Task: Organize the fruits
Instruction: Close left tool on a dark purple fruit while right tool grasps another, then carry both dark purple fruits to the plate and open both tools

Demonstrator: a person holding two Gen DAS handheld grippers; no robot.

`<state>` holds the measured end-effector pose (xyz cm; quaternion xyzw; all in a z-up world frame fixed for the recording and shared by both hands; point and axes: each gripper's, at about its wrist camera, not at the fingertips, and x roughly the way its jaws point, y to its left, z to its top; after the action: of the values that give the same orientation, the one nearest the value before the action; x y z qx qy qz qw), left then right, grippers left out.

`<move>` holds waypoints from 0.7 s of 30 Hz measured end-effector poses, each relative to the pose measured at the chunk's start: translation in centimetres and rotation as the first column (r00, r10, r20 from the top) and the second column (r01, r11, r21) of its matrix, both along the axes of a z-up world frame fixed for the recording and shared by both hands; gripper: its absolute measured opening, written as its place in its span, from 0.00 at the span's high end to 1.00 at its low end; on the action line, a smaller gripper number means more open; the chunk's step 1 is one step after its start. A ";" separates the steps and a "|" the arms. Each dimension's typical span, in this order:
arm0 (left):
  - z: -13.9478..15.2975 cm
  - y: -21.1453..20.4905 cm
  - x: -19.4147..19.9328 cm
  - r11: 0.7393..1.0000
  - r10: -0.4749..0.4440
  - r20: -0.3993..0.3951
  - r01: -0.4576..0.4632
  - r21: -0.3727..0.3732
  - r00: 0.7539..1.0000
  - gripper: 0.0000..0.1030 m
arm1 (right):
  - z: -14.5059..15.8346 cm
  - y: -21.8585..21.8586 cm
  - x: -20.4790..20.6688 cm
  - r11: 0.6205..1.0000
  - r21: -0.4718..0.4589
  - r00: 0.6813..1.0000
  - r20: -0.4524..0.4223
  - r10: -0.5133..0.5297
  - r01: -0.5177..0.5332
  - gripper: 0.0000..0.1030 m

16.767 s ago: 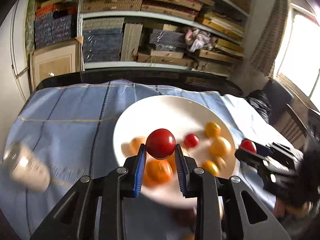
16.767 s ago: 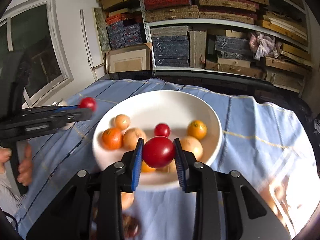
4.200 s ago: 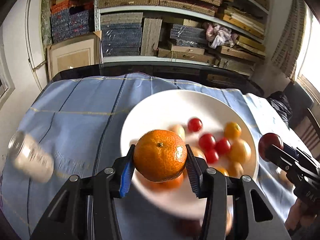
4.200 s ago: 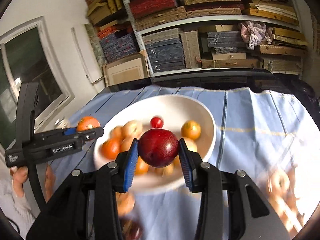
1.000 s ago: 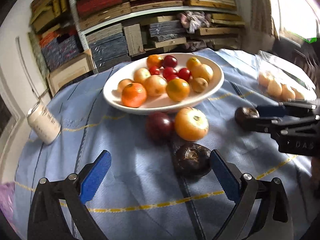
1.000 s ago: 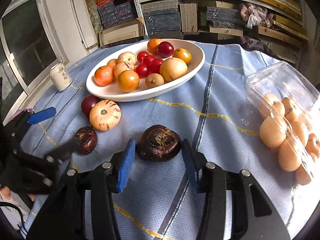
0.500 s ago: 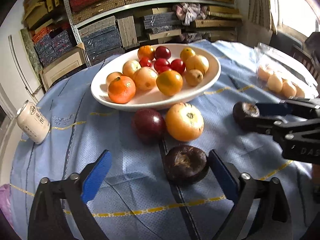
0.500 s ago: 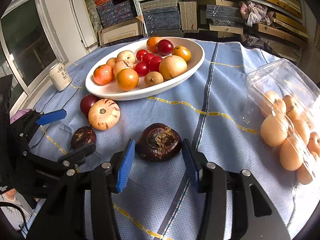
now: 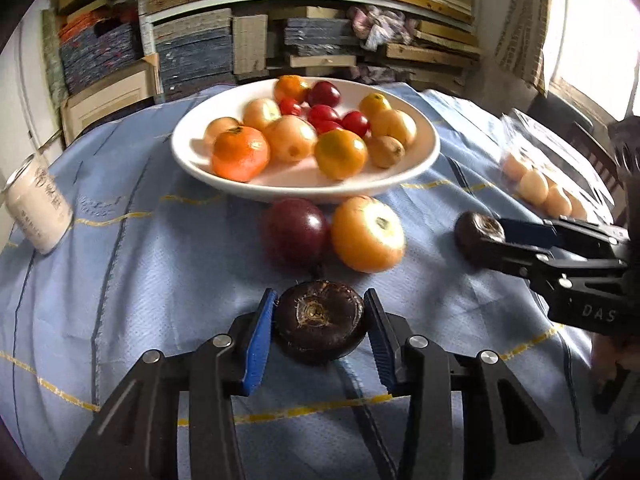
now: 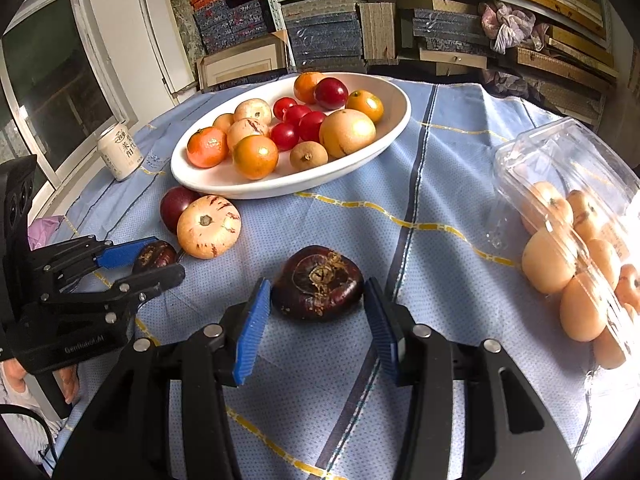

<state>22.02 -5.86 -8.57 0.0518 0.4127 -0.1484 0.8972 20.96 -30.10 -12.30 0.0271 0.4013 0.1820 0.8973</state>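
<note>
Your left gripper (image 9: pixel 320 320) looks clamped on a dark chestnut (image 9: pixel 319 316) on the cloth, your right gripper (image 10: pixel 318 312) sits apart around another chestnut (image 10: pixel 318 282), so squeeze, then lift both to the bowl (image 10: pixel 392 124).

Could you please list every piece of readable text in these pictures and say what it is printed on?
"DAS", cut off by the frame edge: black body of the right gripper.
"GenRobot.AI", faint: black body of the left gripper.
Dark characters on the white cylindrical can: too small to read.
</note>
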 end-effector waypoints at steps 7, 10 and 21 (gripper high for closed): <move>1.3 0.7 -0.9 0.999 0.032 0.075 -0.034 0.022 0.997 0.57 | 1.0 1.0 -1.3 0.999 -0.019 0.996 0.077 0.040 -0.038 0.55; 1.0 0.9 -0.7 0.999 0.033 0.059 -0.035 0.025 0.998 0.57 | 1.0 1.1 -1.4 0.999 -0.022 0.996 0.075 0.051 -0.049 0.55; 0.9 0.9 -0.9 0.999 0.032 0.067 -0.033 0.022 0.997 0.57 | 1.7 0.6 -1.8 0.998 0.045 0.995 0.088 0.048 -0.053 0.57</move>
<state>21.11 -4.93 -7.72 0.0606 0.3849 -0.1271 0.9122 19.16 -29.46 -10.61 0.0301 0.3579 0.2149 0.9082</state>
